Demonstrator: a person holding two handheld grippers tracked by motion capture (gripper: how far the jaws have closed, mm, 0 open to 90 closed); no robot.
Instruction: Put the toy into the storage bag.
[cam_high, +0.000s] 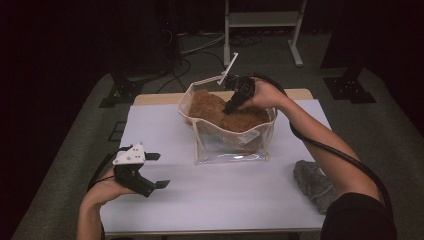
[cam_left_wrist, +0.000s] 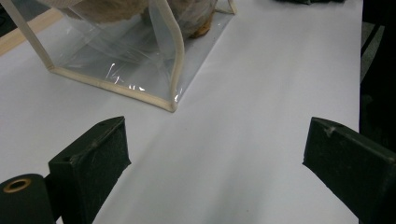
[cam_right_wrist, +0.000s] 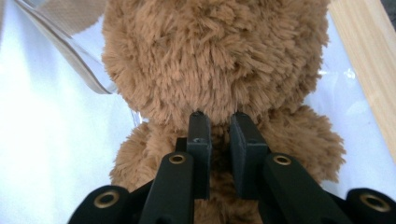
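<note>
From above, the right gripper (cam_high: 233, 106) reaches into a clear plastic bag with cream trim (cam_high: 231, 145) at the far middle of the white bench (cam_high: 220, 195), onto a fuzzy brown plush toy (cam_high: 212, 107). The left gripper (cam_high: 156, 170) hovers near left.

Left gripper view: fingers (cam_left_wrist: 93, 163) wide apart over bare bench.

Right gripper view: fingers (cam_right_wrist: 200, 140) clamped on the plush's fur.

Pretty dim room, black around the edges; only the white table (cam_high: 215, 200) is lit from overhead. Glare streaks on the clear bag (cam_left_wrist: 116, 70), high view soft and grainy, close-ups sharper
</note>
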